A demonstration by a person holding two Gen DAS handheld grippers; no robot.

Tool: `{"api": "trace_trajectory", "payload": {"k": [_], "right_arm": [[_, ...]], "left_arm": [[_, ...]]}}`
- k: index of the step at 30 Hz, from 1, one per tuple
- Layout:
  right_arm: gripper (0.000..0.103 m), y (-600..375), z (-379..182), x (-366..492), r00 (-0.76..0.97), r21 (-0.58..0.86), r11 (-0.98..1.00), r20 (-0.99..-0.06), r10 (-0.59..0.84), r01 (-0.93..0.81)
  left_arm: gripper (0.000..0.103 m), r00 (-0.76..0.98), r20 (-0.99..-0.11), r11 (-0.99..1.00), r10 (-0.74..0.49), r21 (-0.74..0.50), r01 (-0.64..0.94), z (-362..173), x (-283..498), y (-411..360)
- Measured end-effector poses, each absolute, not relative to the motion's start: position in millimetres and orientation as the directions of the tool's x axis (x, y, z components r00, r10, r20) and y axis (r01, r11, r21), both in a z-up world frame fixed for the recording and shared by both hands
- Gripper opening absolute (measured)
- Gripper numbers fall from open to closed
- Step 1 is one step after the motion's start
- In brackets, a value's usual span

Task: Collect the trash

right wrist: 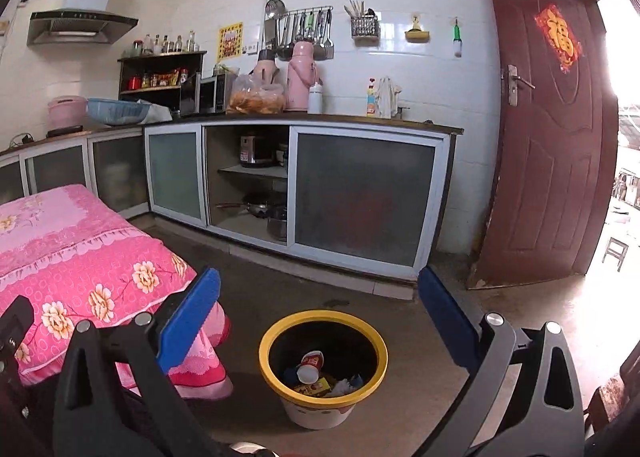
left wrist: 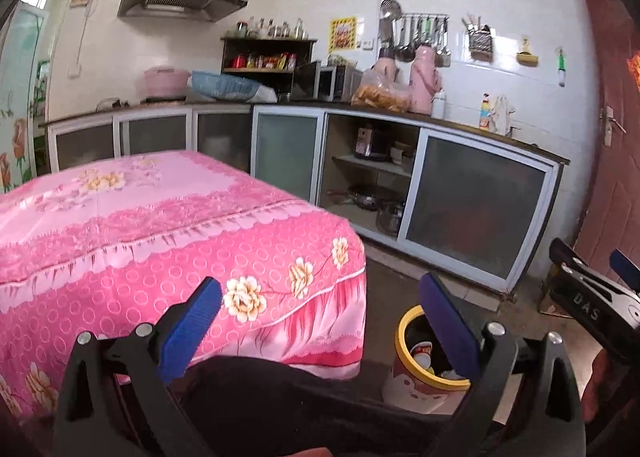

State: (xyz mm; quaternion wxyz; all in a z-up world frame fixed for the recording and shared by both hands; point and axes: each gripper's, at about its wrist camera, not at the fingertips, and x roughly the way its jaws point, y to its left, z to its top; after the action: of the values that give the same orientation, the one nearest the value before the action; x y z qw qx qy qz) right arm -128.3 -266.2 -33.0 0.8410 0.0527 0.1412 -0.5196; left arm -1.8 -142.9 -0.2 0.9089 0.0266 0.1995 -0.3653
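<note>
The right gripper [right wrist: 320,321] hangs wide apart and holds nothing, with the yellow-rimmed trash bin [right wrist: 370,341] on the floor just below it at six o'clock, a crushed cup [right wrist: 310,367] and wrappers [right wrist: 332,385] lying inside. The left gripper [left wrist: 320,321] is also wide and bare; from it the bin [left wrist: 400,341] sits at five o'clock, partly behind its right finger, beside the pink-clothed table [left wrist: 140,217] at ten o'clock.

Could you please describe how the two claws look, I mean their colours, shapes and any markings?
Both are alike. The left claw has two flat blue ribbed pads on black angular arms joined by silver bolts. The right claw shows the same blue pads and black frame. Seen from the left camera, the right claw's black body carries pale letters "DAS". No cables or sleeves are visible.
</note>
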Motion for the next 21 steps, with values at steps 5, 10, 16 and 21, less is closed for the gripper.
{"api": "trace_trajectory", "payload": {"k": [5,10,16,21], "right_arm": [[0.095,-271,-40,-124,0.407,-0.067,0.453,-0.340,-0.848,0.889],[0.095,-269,-43,-122,0.412,-0.077,0.463,-0.348,-0.842,0.883],[0.095,-266,-44,-120,0.423,-0.088,0.478,-0.348,-0.837,0.874],[0.095,-265,-44,-120,0.425,-0.089,0.480,-0.348,-0.836,0.872]], "left_arm": [[0.095,0.646,-0.433,0.746,-0.629,-0.102,0.658,-5,10,-150],[0.095,0.660,-0.441,0.772,-0.609,-0.138,0.620,-3,22,-151],[0.095,0.631,-0.465,0.758,-0.621,-0.152,0.634,-9,25,-161],[0.095,0.635,-0.443,0.751,-0.633,-0.150,0.643,-4,20,-163]]}}
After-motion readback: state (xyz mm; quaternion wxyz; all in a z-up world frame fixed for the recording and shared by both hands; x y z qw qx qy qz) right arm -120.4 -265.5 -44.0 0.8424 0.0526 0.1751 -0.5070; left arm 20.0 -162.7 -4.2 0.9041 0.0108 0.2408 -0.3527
